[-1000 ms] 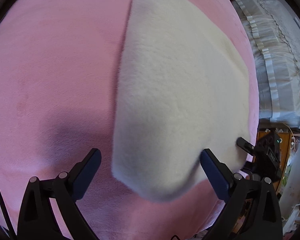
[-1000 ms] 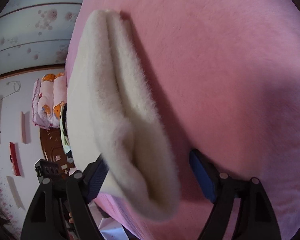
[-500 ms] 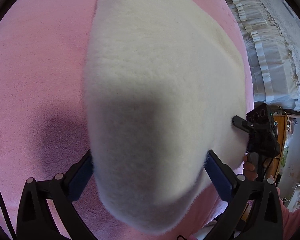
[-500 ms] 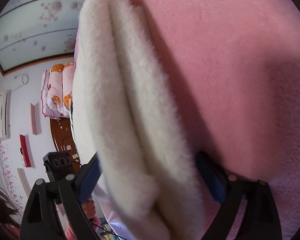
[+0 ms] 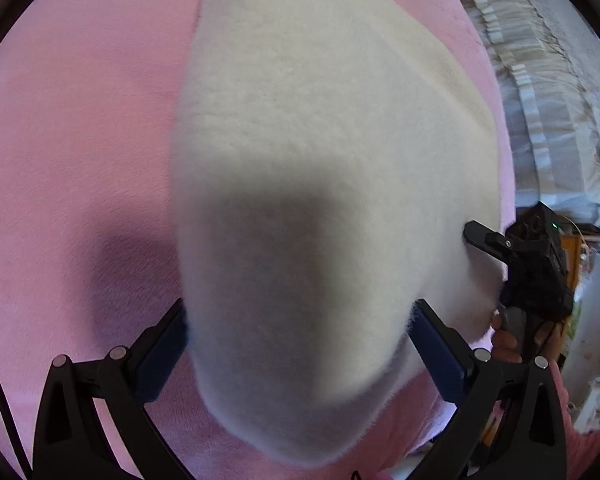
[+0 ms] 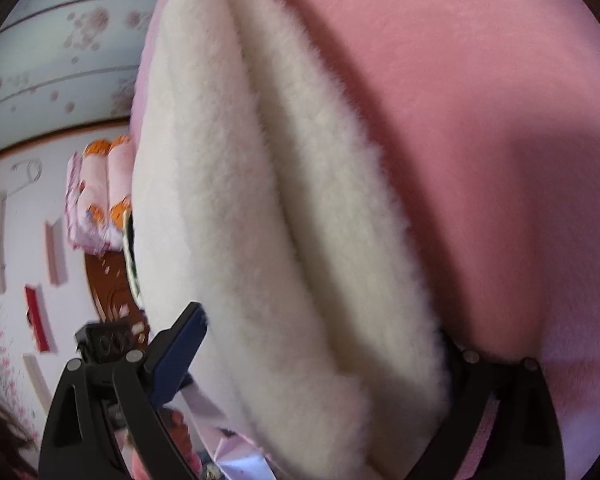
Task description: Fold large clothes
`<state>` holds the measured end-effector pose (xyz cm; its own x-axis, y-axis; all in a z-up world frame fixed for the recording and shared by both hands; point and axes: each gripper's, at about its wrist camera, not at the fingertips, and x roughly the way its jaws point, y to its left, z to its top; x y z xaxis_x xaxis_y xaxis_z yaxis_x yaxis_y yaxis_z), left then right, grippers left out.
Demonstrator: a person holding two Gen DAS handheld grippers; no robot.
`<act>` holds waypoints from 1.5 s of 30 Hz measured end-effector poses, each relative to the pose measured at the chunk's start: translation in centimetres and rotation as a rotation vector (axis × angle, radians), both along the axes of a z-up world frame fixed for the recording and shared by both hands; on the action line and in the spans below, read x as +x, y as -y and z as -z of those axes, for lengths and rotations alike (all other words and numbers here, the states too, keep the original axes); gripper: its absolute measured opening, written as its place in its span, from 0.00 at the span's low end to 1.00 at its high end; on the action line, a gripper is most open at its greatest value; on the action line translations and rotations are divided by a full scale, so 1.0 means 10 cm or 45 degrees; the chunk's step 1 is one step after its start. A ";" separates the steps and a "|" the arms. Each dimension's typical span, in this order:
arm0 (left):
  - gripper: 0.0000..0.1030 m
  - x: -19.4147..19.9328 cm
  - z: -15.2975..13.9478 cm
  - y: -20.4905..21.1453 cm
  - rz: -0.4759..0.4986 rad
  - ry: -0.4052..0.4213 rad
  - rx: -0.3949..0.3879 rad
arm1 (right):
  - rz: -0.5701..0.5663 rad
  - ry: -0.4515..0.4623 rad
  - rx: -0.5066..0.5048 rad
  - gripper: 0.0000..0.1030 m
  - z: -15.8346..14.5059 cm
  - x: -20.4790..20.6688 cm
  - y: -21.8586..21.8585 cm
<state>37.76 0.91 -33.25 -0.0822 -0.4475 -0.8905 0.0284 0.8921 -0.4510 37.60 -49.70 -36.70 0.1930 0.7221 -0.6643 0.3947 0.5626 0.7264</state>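
Observation:
A folded cream fleece garment [image 5: 320, 140] lies on a pink blanket [image 5: 80, 140]. Its near corner fills the gap between the fingers of my left gripper [image 5: 300, 320], which stands open around it. In the right wrist view the garment's thick folded edge [image 6: 260, 200] shows two stacked layers. It runs between the widely open jaws of my right gripper [image 6: 320, 324]. The left finger [image 6: 184, 332] sits beside the fleece, and the right finger is hidden behind it. In the left wrist view the right gripper [image 5: 496, 240] touches the garment's right edge, held by a hand [image 5: 508, 340].
The pink blanket [image 6: 480, 120] spreads wide around the garment. Grey-white ruffled bedding [image 5: 540, 100] lies past the blanket's right edge. Beyond the bed stand stacked pink quilts [image 6: 100, 192], brown wooden furniture [image 6: 104, 280] and a flowered wall panel [image 6: 60, 60].
Both grippers have closed in on the garment, which now fills much more of each view. Its corner has come between the left fingers. The right jaws have spread wider.

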 end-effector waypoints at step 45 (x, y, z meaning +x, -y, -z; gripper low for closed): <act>1.00 -0.68 -1.17 0.66 -0.033 0.327 0.480 | -0.358 0.269 -0.878 0.94 -1.39 -0.81 -0.70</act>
<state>30.99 -5.66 -21.59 0.1699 -0.0870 -0.9816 0.0724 0.9945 -0.0756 29.47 -42.73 -22.75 0.2365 0.1990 -0.9510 0.0619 0.9737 0.2191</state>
